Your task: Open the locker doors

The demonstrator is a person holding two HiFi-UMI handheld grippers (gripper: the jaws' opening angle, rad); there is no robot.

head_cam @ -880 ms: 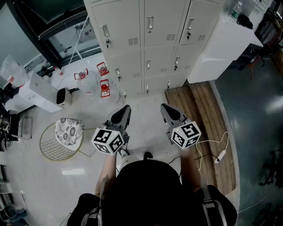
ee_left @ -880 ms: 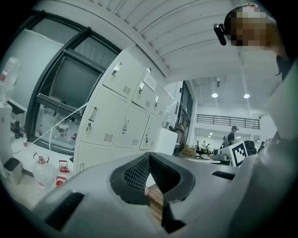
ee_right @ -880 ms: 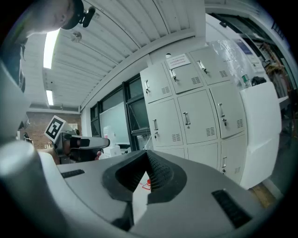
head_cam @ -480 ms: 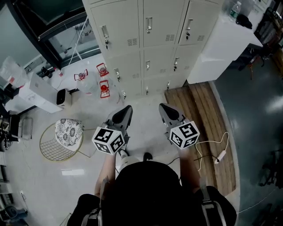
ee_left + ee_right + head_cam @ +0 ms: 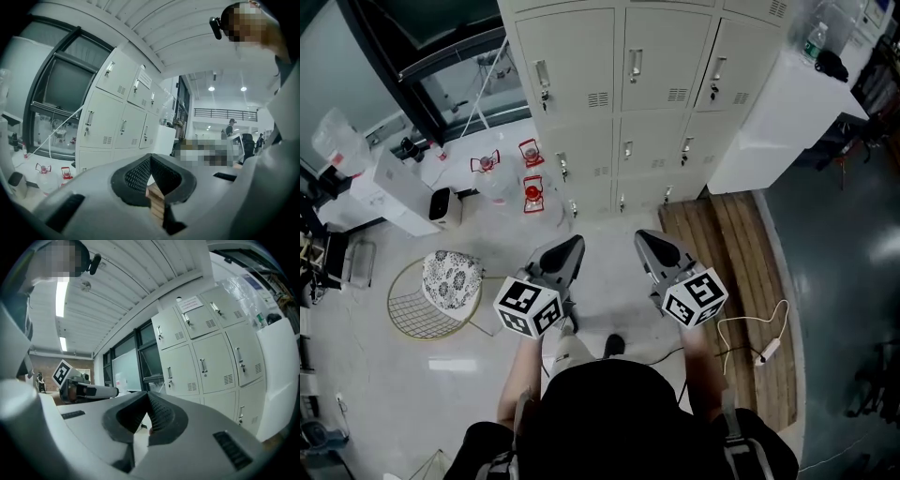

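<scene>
A: What has changed since the earlier frames?
B: The whole head view has slid. The lockers (image 5: 628, 103) sit a little lower and further right than before, while both grippers keep about the same spots in front of the person.
A: Start at the left, then.
B: A round wire stool (image 5: 441, 291) with a patterned cushion stands on the pale floor (image 5: 487, 375). Near the lockers' lower left corner are red-topped containers (image 5: 532, 192).
A: And the left gripper?
B: The left gripper (image 5: 567, 248) is held about level, aimed towards the lockers and well apart from them. Its pads are pressed together at the tips, with nothing between them.
A: The doors?
B: All the locker doors (image 5: 574, 66) in view are closed.
A: The right gripper?
B: The right gripper (image 5: 649, 242) is beside the left one, level, its pads likewise pressed together on nothing. It is also well short of the lockers.
A: Further right?
B: A white cabinet (image 5: 778, 112) stands against the lockers' right side, wooden boards (image 5: 722, 262) lie before it, and a white cable (image 5: 750, 328) trails over them.
</scene>
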